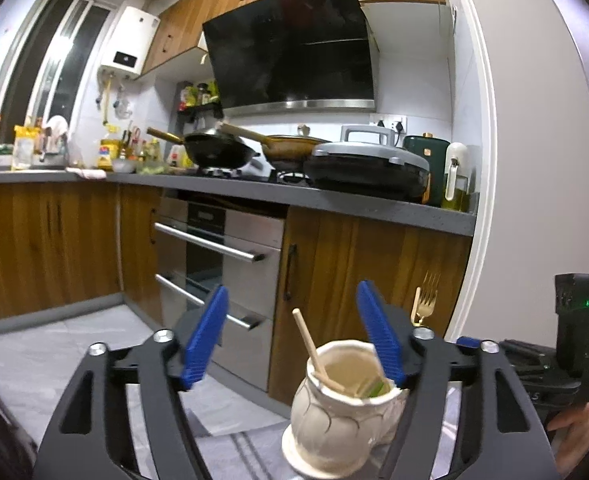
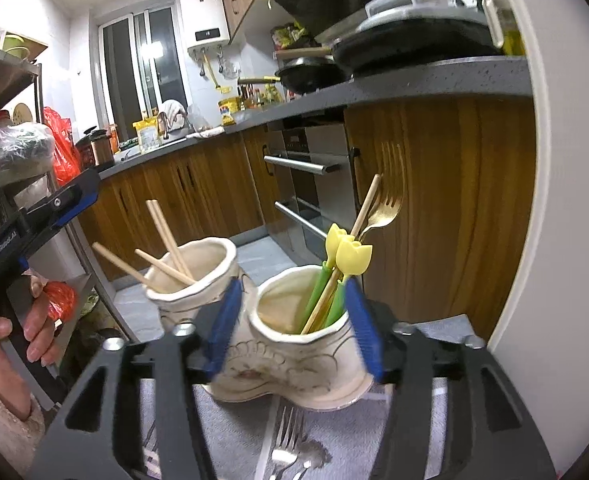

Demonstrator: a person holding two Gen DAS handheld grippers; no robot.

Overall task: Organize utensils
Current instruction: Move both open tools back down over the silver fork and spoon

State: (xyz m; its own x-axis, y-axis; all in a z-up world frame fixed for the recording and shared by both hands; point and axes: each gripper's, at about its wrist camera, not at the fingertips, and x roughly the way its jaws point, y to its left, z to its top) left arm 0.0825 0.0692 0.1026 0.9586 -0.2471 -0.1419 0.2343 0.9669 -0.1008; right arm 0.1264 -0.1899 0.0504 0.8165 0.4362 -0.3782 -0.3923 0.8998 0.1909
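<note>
A cream ceramic double holder stands on a grey cloth. In the right wrist view its right cup (image 2: 294, 312) holds two yellow tulip-topped green utensils (image 2: 352, 256), a chopstick and a gold fork (image 2: 386, 204); its left cup (image 2: 198, 272) holds several wooden chopsticks (image 2: 166, 236). My right gripper (image 2: 290, 320) is open, its blue fingers either side of the right cup. In the left wrist view, my left gripper (image 1: 294, 332) is open and empty above one cup (image 1: 346, 400) holding a chopstick (image 1: 310, 344); its right finger (image 1: 378, 332) is close to the rim. A silver fork (image 2: 286, 440) lies on the cloth.
Wooden cabinets (image 1: 354, 280) and a steel oven (image 1: 222, 248) stand close behind the holder. A white door frame (image 2: 554, 200) is to the right. The worktop (image 1: 254, 190) carries pans and bottles. A metal shelf rack (image 2: 14, 120) stands to the left.
</note>
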